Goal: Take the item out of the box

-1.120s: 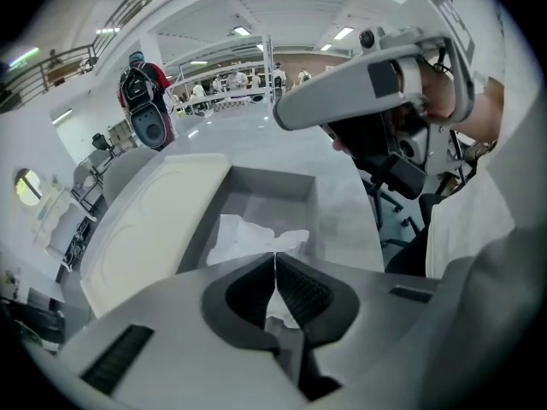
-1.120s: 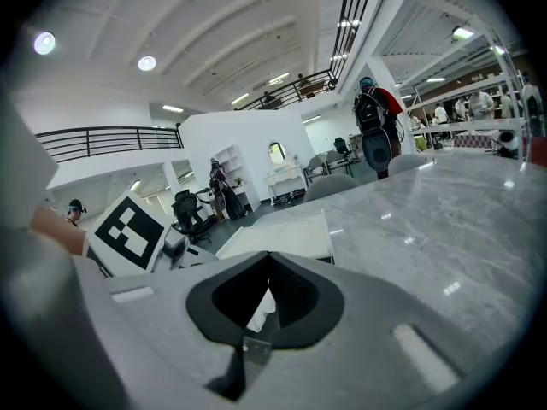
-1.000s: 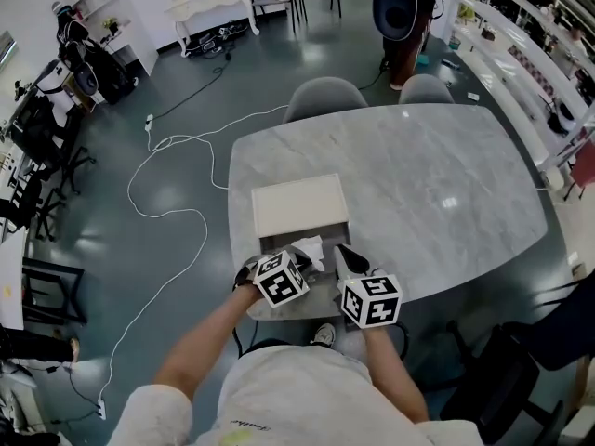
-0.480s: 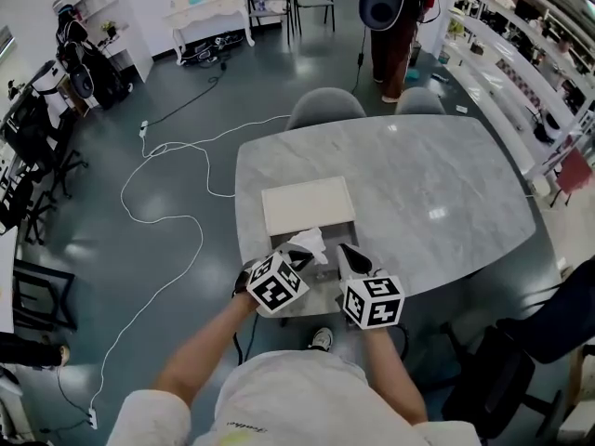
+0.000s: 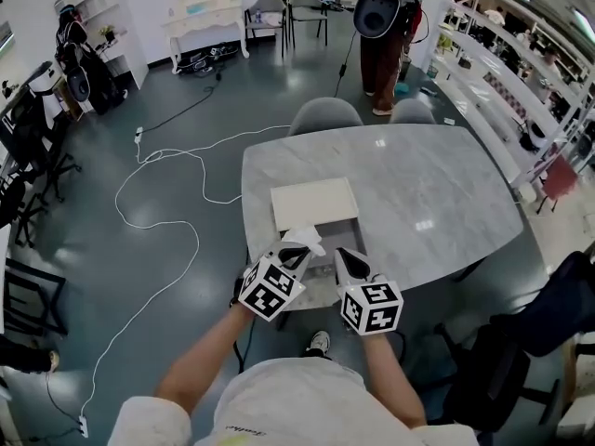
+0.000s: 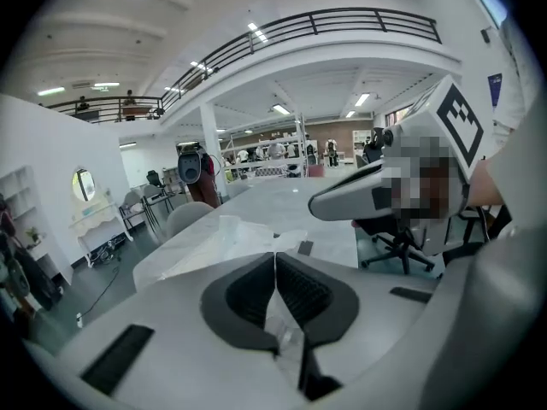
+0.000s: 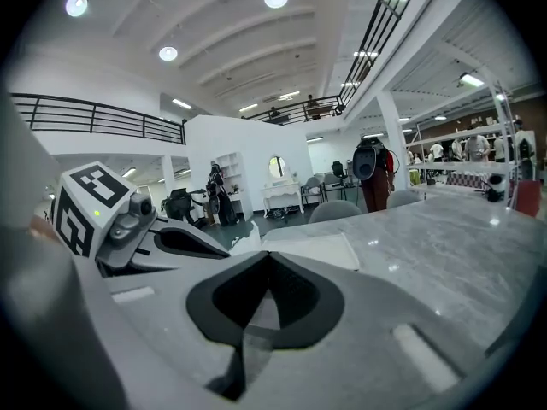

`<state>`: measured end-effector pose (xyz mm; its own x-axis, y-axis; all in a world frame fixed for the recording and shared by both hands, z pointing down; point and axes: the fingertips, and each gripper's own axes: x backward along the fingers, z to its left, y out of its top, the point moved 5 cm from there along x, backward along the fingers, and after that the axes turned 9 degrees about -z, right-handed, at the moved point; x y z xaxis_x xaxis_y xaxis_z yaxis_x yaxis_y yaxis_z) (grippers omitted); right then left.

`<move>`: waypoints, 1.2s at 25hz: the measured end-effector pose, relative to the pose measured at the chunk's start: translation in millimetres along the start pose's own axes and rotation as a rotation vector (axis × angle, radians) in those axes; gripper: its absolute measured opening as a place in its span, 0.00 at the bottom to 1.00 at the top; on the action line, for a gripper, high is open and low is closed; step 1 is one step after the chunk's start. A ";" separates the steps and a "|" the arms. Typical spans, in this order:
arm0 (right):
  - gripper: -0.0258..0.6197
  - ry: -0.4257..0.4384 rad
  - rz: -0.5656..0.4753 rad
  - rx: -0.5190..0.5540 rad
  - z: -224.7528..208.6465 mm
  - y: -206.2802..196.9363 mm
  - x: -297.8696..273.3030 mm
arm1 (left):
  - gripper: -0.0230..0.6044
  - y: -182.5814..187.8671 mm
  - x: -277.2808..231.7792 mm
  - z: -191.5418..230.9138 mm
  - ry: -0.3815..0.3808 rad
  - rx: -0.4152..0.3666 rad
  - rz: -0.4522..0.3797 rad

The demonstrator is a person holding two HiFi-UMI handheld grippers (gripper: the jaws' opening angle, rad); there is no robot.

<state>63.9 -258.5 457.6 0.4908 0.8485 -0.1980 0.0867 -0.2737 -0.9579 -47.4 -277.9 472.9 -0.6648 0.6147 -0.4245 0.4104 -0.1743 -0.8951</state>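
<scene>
A cream box lid (image 5: pixel 314 203) lies on the marble table (image 5: pixel 437 184), with the open grey box (image 5: pixel 327 252) just in front of it near the table's front edge. My left gripper (image 5: pixel 295 255) is shut on a crumpled clear plastic bag (image 5: pixel 303 240), which sticks up over the box's left side. In the left gripper view the bag (image 6: pixel 224 243) runs forward from between the shut pads (image 6: pixel 295 293). My right gripper (image 5: pixel 346 259) is shut at the box's right side, with nothing seen between its pads (image 7: pixel 291 293). What is inside the bag is hidden.
Two grey chairs (image 5: pixel 323 114) stand at the table's far side. A person in dark red trousers (image 5: pixel 379 45) stands beyond them. White cable (image 5: pixel 163 212) loops over the floor to the left. A dark office chair (image 5: pixel 521 360) sits at the right.
My left gripper has lifted the plastic bag a little higher above the box. The right gripper has stayed by the box. The head camera has tilted, so the table sits farther up.
</scene>
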 end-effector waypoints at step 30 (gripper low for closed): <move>0.05 -0.012 -0.074 0.086 113.6 -9.7 63.3 | 0.06 -42.9 145.6 -22.3 0.212 0.292 -0.201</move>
<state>-4.4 -150.7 430.8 0.4757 0.8703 -0.1276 0.0472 -0.1701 -0.9843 -147.9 -163.8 452.5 -0.5576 0.7985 -0.2270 0.0707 -0.2268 -0.9714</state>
